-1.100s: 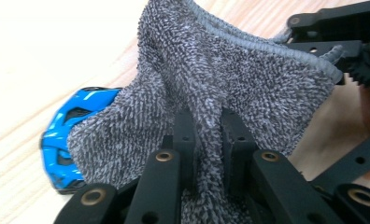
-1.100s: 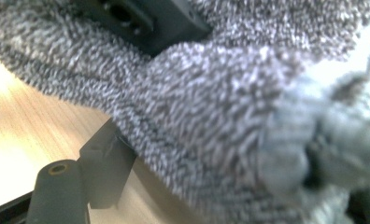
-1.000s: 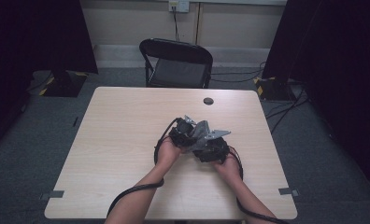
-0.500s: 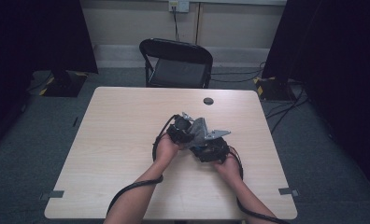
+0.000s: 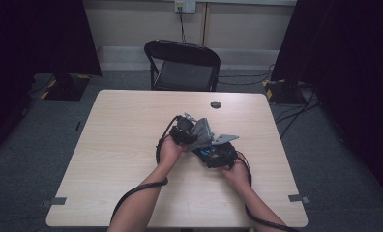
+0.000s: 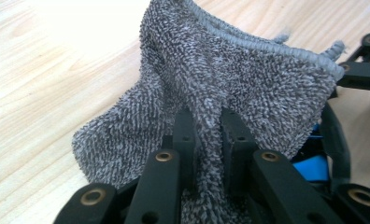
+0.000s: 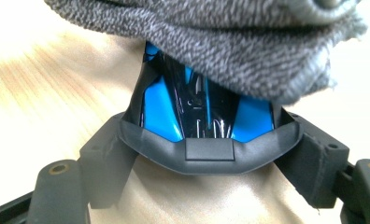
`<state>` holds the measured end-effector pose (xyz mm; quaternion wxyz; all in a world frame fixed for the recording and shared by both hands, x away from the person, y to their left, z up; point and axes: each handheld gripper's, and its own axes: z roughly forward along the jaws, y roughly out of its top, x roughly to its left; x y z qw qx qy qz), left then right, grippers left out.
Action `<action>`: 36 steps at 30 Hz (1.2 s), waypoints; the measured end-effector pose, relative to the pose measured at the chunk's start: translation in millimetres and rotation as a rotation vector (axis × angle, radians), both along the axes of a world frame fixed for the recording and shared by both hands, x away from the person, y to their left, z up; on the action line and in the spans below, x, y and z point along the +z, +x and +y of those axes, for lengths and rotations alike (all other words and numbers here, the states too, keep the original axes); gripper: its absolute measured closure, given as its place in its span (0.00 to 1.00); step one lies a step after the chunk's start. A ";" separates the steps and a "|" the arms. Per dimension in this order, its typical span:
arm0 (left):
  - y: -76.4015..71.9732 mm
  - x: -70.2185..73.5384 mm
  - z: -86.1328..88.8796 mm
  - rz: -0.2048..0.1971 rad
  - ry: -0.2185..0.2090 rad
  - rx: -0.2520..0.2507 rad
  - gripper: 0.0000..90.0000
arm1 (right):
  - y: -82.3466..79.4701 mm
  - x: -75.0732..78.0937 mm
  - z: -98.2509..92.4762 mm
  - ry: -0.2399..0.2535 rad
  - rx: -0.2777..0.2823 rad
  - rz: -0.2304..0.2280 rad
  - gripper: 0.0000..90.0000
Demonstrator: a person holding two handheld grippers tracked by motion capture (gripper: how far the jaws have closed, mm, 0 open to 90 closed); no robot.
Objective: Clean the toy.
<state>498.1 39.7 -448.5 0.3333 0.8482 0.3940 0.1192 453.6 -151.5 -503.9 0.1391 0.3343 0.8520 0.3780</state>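
Pale wood grain of the table (image 5: 112, 159) is spreading under my forearms, and I am working near its middle, both hands close together. Nearest me, my right gripper (image 5: 217, 153) is sitting low over the tabletop, and along its jaws I am seeing a glossy blue and black object (image 7: 199, 114) wedged between them, its shiny surface pressing against both inner faces, so I am holding it clamped with the jaws set wide. Just past it, my left gripper (image 5: 184, 133) is pinching a fold of the grey terry cloth (image 6: 230, 79), its jaws drawn in tight with the fabric bunched between them. That cloth is draping over the top of the blue and black object, touching it, and is hanging from my left gripper toward the right one, with its stitched hem lifted clear of the wood. Farther off, a small dark round disc (image 5: 215, 104) is lying near the table's far edge, and beyond that a black folding chair (image 5: 182, 65) is standing against the wall.
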 end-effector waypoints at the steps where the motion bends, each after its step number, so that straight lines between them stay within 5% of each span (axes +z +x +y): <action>1: 1.0 0.2 0.8 -0.001 0.006 -0.001 0.88 | 0.0 0.0 0.0 0.000 0.000 0.000 0.27; 36: 32.0 -11.9 20.2 0.017 0.024 0.142 0.87 | 0.0 0.0 0.0 0.000 0.000 0.000 0.27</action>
